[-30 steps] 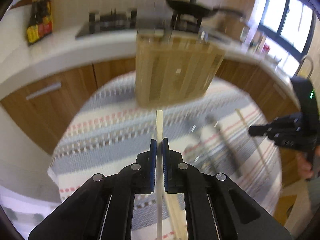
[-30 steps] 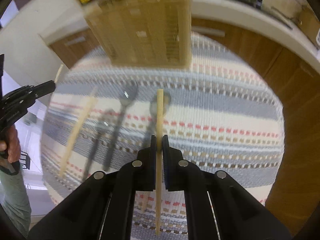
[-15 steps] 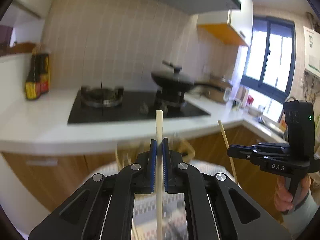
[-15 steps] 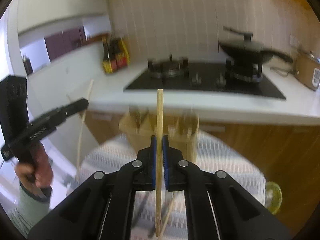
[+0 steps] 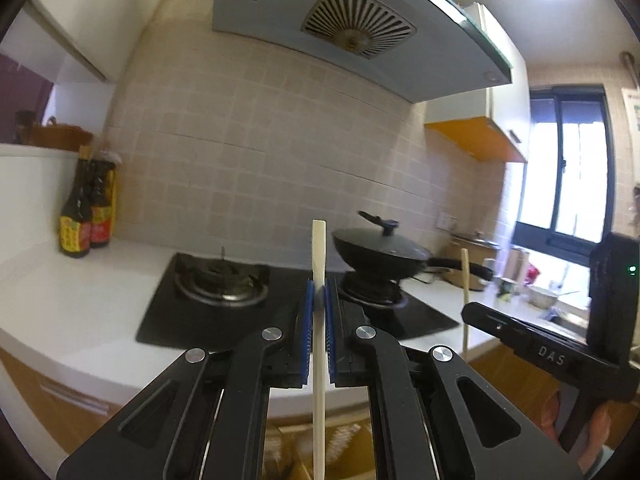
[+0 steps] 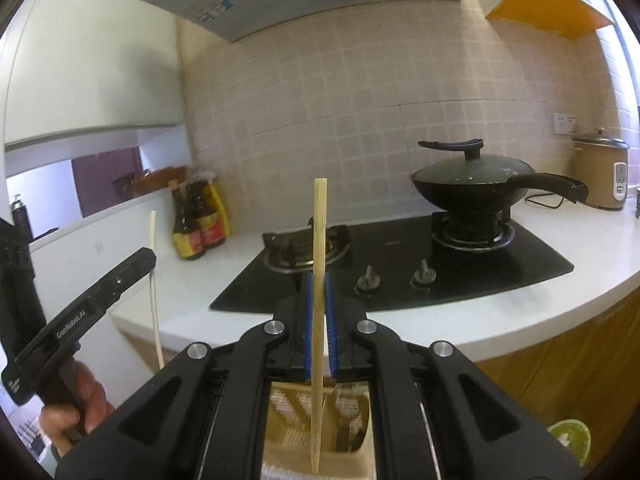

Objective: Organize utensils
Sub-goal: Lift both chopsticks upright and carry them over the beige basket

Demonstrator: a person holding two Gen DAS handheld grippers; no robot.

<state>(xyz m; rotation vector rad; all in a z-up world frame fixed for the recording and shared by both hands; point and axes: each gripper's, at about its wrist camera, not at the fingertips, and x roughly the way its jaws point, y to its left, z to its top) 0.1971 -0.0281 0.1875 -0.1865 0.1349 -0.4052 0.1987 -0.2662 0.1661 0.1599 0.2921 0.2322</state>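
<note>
My left gripper (image 5: 319,286) is shut on a pale flat chopstick (image 5: 319,248) that stands upright between the blue pads. My right gripper (image 6: 319,280) is shut on a bamboo chopstick (image 6: 319,220), also upright, its thin tip hanging over the wooden utensil holder (image 6: 352,420). The holder (image 5: 348,444) shows blurred at the bottom edge of the left wrist view. Each gripper appears in the other's view: the right gripper (image 5: 470,312) with its chopstick (image 5: 464,276), and the left gripper (image 6: 148,258) with its chopstick (image 6: 154,292).
Ahead runs a white counter (image 5: 72,304) with a black gas hob (image 6: 400,264), a lidded wok (image 6: 472,184), sauce bottles (image 5: 86,216) and a rice cooker (image 6: 600,172). A range hood (image 5: 352,32) hangs overhead. A hand (image 6: 72,404) grips the left tool.
Both grippers rose and tipped up from the striped table to roughly level, each keeping its chopstick. The holder slid to the bottom of both views; spoons and cloth dropped out of sight.
</note>
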